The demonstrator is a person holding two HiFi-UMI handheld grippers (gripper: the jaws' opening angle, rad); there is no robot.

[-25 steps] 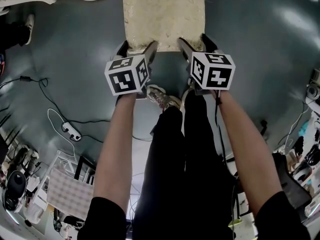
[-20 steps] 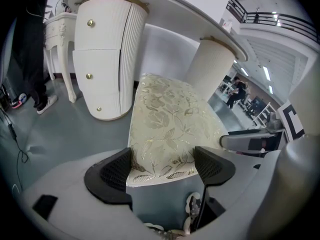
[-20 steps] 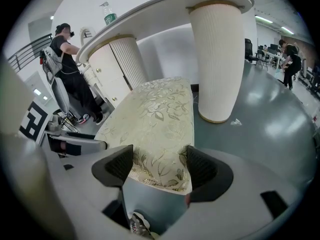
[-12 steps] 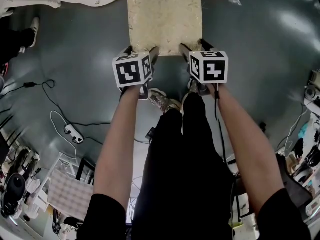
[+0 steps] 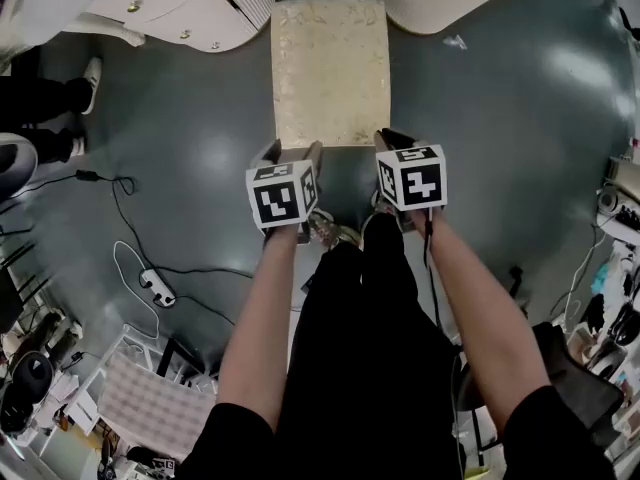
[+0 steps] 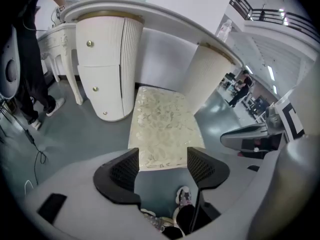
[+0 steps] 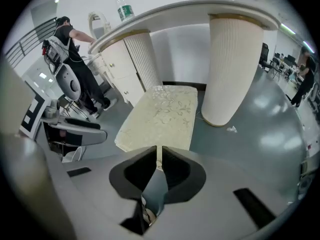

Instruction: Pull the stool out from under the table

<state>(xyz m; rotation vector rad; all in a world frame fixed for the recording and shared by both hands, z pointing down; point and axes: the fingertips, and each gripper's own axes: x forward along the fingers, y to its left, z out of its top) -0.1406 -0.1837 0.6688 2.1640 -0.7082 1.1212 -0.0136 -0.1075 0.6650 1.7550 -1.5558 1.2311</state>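
Grey-green floor (image 5: 500, 148) carries the cream stool (image 5: 330, 73), its far end between the pedestals of the white table (image 5: 150, 8). Just short of it hang the left gripper (image 5: 291, 150) (jaws just narrowed, apart, empty) and the right gripper (image 5: 392, 138), jaws just closed together on nothing.

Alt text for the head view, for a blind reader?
A cream patterned rectangular stool on grey floor before a white table. Near its front edge, two hand-held grippers, empty, jaws just closing: left gripper open, right gripper shut.
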